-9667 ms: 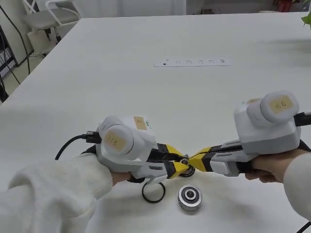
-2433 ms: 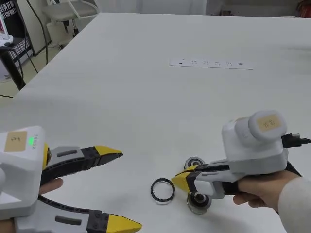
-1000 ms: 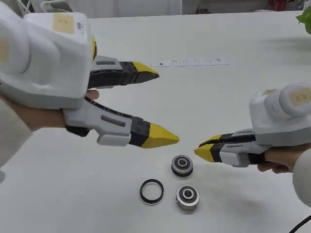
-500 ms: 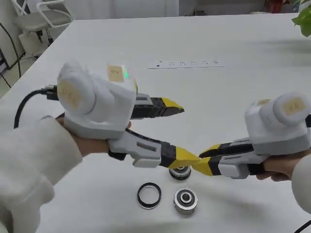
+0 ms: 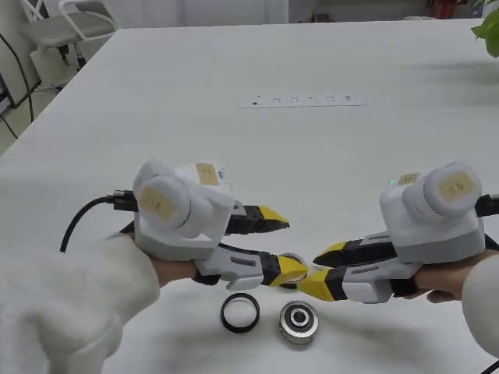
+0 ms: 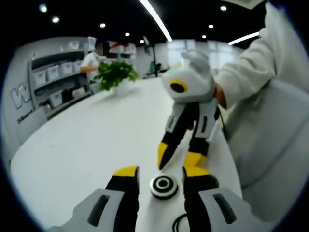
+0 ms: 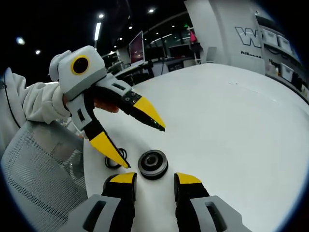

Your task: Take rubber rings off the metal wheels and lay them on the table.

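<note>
A metal wheel with a black rubber ring point(image 7: 153, 164) lies flat on the white table; it also shows as a wheel point(image 6: 163, 186) and, mostly hidden behind jaw tips, as a wheel point(image 5: 290, 260). My left gripper point(image 5: 284, 245) point(image 6: 161, 172) is open, with its yellow tips on either side of this wheel. From the opposite side my right gripper point(image 5: 316, 269) point(image 7: 154, 179) is open too, its tips just short of the wheel. A loose black rubber ring point(image 5: 239, 312) and a bare metal wheel point(image 5: 299, 322) lie nearer to me.
A white power strip point(image 5: 300, 100) lies further out on the table point(image 5: 234, 140). The left gripper's black cable point(image 5: 82, 226) trails off to the left. An office chair point(image 5: 74, 23) stands past the far left corner, and a plant point(image 5: 491, 31) sits at the far right.
My left gripper has come down from chest height to the table and now straddles the ringed wheel. The right gripper has stayed low beside that wheel.
</note>
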The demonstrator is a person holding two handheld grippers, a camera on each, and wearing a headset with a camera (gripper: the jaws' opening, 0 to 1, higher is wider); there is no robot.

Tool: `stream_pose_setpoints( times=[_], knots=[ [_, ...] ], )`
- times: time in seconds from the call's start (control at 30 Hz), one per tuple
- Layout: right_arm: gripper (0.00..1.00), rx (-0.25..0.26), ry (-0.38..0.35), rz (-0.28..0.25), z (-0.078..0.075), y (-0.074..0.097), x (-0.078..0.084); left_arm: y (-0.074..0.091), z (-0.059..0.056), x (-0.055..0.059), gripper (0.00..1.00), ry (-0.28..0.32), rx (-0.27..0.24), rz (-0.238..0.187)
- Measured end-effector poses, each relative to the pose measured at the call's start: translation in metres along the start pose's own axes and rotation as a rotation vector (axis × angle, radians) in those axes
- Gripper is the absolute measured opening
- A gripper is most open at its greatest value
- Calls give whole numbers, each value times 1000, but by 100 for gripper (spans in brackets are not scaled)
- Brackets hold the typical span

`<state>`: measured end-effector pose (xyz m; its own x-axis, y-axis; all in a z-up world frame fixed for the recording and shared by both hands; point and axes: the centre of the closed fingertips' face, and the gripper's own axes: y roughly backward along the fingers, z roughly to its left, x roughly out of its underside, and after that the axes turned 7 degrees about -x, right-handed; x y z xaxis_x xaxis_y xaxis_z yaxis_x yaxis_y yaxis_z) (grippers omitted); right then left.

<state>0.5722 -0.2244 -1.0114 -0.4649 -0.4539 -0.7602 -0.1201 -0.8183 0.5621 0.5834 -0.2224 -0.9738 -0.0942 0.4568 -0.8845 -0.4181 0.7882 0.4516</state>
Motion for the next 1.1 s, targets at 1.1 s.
stream_pose_setpoints(
  times=[1.1],
  knots=[
    [0,35,125,56,-4,-7,9,-8,-4,26,14,51,-17,74]
  ],
)
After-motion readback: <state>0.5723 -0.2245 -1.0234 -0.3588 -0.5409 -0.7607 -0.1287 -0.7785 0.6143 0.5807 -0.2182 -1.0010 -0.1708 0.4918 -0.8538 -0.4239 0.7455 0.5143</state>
